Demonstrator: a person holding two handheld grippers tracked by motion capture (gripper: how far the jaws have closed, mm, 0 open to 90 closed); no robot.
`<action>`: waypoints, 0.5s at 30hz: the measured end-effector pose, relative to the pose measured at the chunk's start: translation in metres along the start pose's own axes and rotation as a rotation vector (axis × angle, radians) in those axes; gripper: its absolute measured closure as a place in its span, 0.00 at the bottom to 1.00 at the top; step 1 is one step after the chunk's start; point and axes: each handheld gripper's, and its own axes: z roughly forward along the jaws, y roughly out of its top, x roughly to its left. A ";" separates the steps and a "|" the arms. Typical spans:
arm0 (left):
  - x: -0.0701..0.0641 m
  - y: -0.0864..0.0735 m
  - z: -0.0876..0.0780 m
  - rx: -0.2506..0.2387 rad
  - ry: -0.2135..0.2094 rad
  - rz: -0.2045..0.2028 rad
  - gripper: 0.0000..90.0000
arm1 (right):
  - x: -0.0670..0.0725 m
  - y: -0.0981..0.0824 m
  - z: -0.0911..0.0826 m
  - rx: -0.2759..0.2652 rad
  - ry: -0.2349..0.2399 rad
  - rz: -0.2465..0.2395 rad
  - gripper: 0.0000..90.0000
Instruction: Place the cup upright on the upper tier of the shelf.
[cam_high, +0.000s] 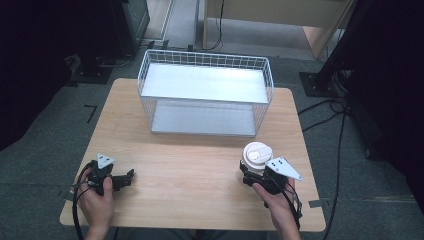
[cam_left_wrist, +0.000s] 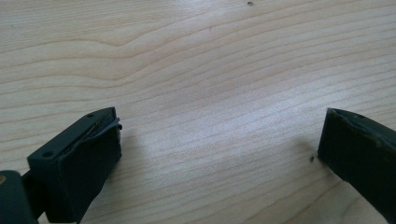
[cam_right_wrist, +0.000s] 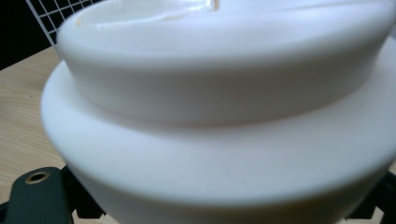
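A white round jar (cam_high: 256, 154) with a stepped lid stands at the table's front right. My right gripper (cam_high: 254, 171), held by a hand, is shut on its lower part. In the right gripper view the jar (cam_right_wrist: 224, 116) is very close, and black jaw parts flank its base at the bottom corners. My left gripper (cam_high: 127, 176) rests at the front left in the person's other hand. It is open, its jaws wide apart over bare wood (cam_left_wrist: 219, 93) with nothing between them.
A white wire basket (cam_high: 142, 75) with a flat white shelf inside stands at the back middle of the wooden table (cam_high: 200, 160). Cables and dark stands sit on the floor at both sides.
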 end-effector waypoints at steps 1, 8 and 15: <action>0.000 0.000 0.000 0.000 0.000 0.001 0.00 | 0.001 0.000 0.000 -0.009 0.000 -0.002 0.15; 0.000 0.000 0.000 0.000 0.000 0.000 0.00 | 0.005 0.002 0.000 -0.066 -0.008 -0.012 0.16; 0.000 0.000 0.000 -0.001 0.000 0.000 0.00 | 0.010 0.011 0.000 -0.126 0.000 0.000 0.16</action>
